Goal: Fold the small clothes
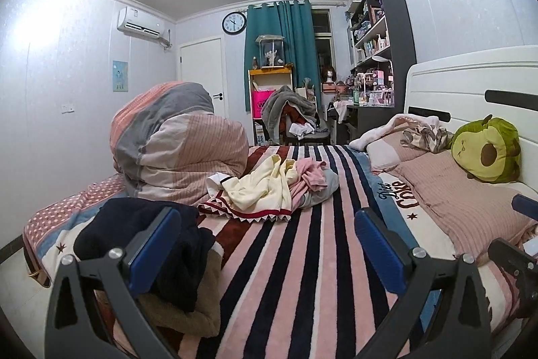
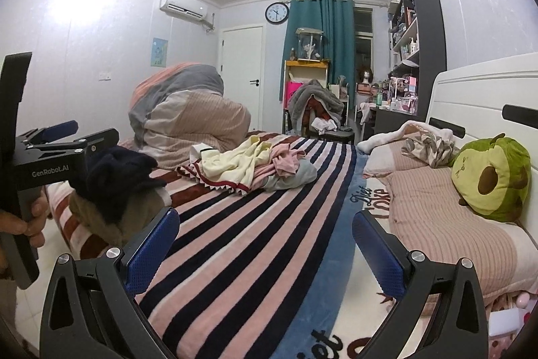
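"Were my tongs holding anything then?"

"No. I had the left gripper (image 1: 265, 253) spread wide with nothing in it, and the right gripper (image 2: 265, 253) was wide apart and holding nothing too. Both hung over the striped blanket (image 1: 302, 258)."

"Where were the clothes?"

"A messy heap of small clothes (image 1: 269, 187), yellow, pink and grey, lay in the middle of the bed, well away from both tongs. I judged none of those were folded."

"Was anything done?"

"Maybe. A dark top on a brown one (image 1: 161, 258) sat in a stack just by my left tongs. It looked like a finished pile, but I couldn't be sure. Most of the job was left, I thought."
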Action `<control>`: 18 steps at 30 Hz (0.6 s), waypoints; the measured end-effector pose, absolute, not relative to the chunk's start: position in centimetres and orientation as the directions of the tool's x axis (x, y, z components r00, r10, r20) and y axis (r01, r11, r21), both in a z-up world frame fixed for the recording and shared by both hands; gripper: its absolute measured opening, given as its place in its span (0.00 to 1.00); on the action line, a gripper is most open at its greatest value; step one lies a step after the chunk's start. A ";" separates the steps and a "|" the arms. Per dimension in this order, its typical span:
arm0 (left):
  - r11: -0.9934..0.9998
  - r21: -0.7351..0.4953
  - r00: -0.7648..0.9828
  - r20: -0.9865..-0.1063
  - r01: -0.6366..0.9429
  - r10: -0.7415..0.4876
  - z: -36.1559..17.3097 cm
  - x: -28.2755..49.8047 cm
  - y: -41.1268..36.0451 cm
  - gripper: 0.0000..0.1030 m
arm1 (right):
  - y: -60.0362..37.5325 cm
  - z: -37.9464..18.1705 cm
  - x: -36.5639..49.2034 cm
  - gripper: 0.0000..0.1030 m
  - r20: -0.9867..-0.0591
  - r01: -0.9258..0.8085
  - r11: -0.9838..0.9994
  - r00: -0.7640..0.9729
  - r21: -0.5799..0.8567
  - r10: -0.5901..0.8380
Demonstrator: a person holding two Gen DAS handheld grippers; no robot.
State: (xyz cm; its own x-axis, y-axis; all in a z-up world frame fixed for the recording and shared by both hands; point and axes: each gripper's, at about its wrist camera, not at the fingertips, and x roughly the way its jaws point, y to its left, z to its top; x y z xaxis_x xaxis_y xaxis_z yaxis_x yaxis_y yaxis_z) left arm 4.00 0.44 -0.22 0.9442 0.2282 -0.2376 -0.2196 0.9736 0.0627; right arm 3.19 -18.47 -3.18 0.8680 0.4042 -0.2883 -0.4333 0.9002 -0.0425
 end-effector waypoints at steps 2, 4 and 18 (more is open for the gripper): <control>0.973 0.063 0.943 -0.239 -0.221 0.230 -0.3 4.0 0.5 0.99 | -18.5 -3.2 3.2 0.99 -0.287 -0.432 0.901 0.869 -0.044 0.403; 0.974 0.061 0.943 -0.243 -0.219 0.228 -0.5 4.0 0.5 0.99 | -18.5 -3.2 3.2 0.99 -0.288 -0.433 0.900 0.868 -0.043 0.404; 0.976 0.063 0.946 -0.240 -0.210 0.219 -0.7 4.1 0.5 0.99 | -18.6 -3.2 3.3 0.99 -0.289 -0.435 0.899 0.867 -0.041 0.406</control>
